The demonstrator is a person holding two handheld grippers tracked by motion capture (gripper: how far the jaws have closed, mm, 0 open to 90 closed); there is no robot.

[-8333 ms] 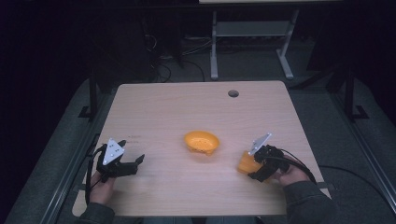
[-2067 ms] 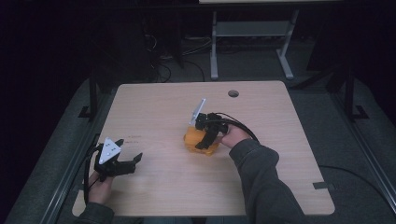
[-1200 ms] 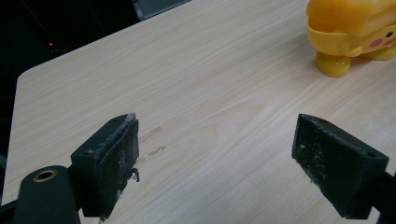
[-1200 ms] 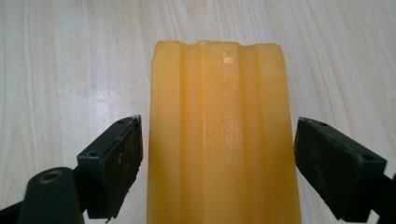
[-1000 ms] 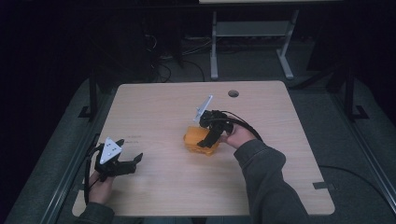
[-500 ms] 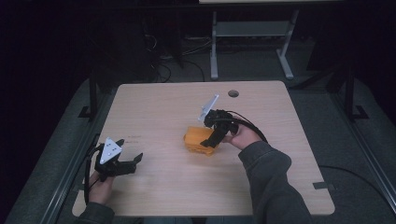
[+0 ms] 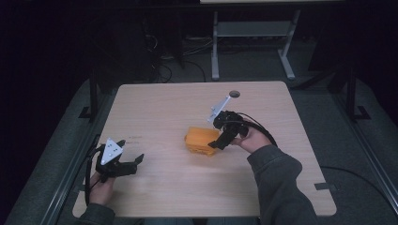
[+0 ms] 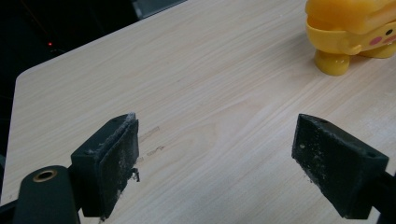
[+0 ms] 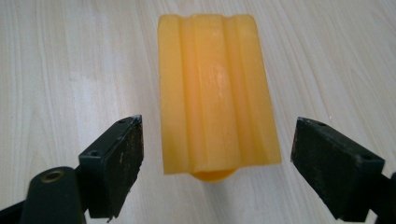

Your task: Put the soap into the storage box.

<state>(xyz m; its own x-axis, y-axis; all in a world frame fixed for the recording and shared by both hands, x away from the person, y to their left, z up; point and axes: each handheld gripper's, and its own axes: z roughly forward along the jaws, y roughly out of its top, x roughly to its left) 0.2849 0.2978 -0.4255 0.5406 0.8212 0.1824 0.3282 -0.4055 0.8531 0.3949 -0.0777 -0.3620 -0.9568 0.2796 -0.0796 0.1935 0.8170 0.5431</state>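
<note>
**Both grippers open, orange piece at mid-table**

My right gripper (image 7: 217,142) hangs just over the orange block (image 7: 201,140) near the middle of the wooden table (image 7: 164,103). Its 2 jaws stand wide apart, one on each side of the block's ribbed top (image 9: 215,88), touching neither side. My left gripper (image 7: 123,166) rests low at the table's near left edge, jaws spread with bare wood between them. From there I see a yellow toy-like base (image 8: 352,32) under the orange piece, well apart from me.
</note>
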